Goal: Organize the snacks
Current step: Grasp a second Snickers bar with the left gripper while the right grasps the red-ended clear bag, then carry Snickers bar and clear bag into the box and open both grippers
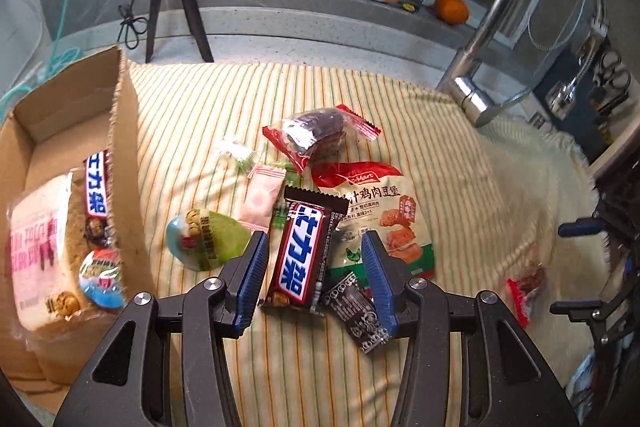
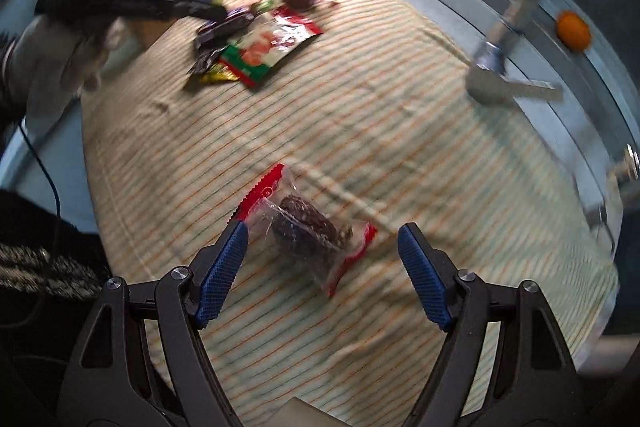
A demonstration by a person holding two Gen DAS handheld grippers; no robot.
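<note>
at the far left a cardboard box (image 1: 124, 163) is seen, already holding a chocolate bar with blue chinese lettering and a pink-printed bread pack. just right of it, the left gripper (image 1: 316, 251) is held open, astride a matching chocolate bar (image 1: 306, 259) but not pressing it; the black sachet (image 1: 358, 311) touching that bar could be pinched along with it. "mart" can be read on the chicken snack pouch (image 1: 384, 215). at the right, well apart, the right gripper (image 2: 322, 247) is held wide over a red-edged clear packet (image 2: 308, 227), whose slack film could be caught and slip.
</note>
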